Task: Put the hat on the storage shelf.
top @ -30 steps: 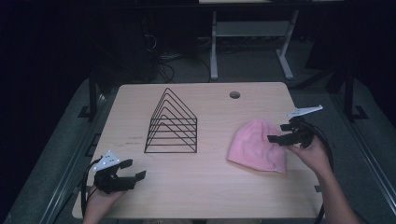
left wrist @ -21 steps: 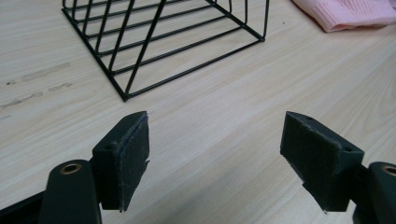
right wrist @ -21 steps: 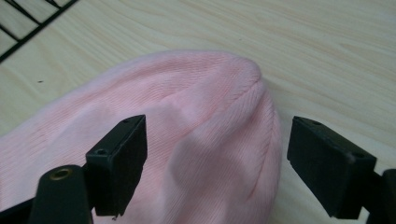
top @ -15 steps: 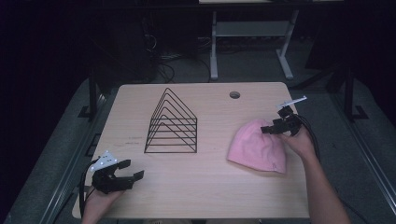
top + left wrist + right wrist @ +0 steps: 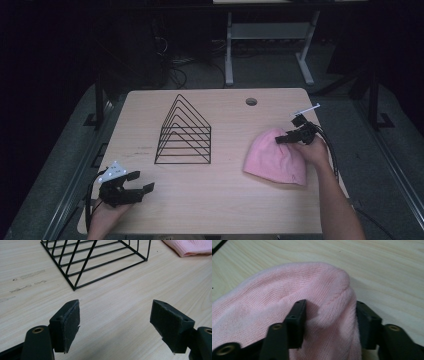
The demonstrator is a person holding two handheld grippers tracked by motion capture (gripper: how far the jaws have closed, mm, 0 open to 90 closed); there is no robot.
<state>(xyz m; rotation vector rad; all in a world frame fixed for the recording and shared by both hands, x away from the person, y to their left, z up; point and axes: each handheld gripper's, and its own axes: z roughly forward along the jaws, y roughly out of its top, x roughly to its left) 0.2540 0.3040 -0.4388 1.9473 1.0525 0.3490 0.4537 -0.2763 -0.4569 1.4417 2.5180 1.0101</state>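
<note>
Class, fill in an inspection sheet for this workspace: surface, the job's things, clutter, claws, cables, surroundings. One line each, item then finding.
Surface: light wooden table, round hole near its far edge, faint smudges left of the rack.
Job's things: pink knit hat lying at the right side; a fold of it bunched up.
Clutter: black wire rack, upright mid-table, apart from the hat.
Claws: right claw pinching the hat's fold, jaws have just been closing; left claw open above bare wood.
Cables: black cable looping from the right claw.
Surroundings: dark floor; white table legs behind.
</note>
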